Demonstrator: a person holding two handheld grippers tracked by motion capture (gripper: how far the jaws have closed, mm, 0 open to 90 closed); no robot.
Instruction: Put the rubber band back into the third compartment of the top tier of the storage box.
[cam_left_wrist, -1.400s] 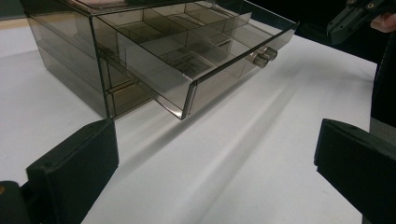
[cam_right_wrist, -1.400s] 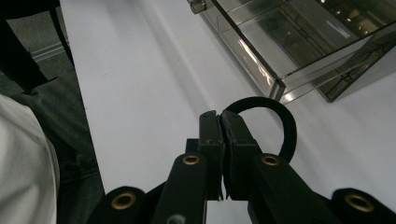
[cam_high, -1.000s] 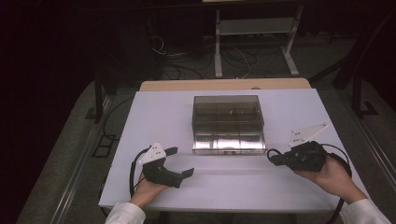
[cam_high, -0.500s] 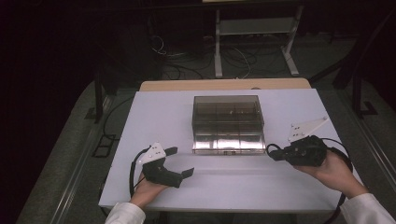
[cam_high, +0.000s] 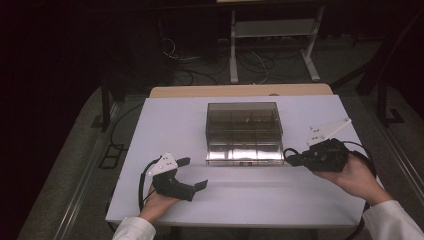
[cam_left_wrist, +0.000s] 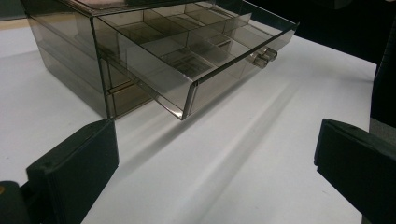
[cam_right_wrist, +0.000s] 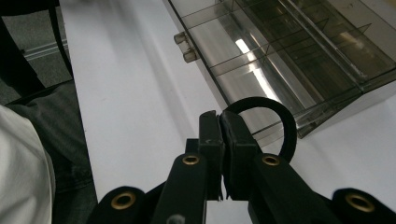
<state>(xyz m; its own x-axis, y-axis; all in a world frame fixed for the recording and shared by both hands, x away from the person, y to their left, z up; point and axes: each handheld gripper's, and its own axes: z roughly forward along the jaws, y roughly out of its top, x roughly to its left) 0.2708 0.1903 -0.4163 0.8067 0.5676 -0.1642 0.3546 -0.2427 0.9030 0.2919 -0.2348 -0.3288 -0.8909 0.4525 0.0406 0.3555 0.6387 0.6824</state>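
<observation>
A smoky clear drawer box (cam_high: 244, 120) stands mid-table. Its top drawer (cam_left_wrist: 187, 60), split into several empty compartments, is pulled partway out, with a small knob (cam_left_wrist: 264, 57) on its front. My right gripper (cam_high: 295, 160) is beside the box's front right corner, shut on a black elastic loop (cam_right_wrist: 287, 126) that curls out from between the pads over the drawer's edge (cam_right_wrist: 280, 51). My left gripper (cam_high: 196, 172) rests near the table's front left, open with nothing between its jaws, aimed at the drawer's corner.
The white table (cam_high: 165, 125) ends close behind both hands. A wooden board (cam_high: 240, 91) lies past its far edge. Cables and a white metal stand (cam_high: 270, 45) sit on the dark floor beyond.
My right gripper has edged slightly away from the table's front edge, still holding the loop. The left gripper and the drawer have kept still.
</observation>
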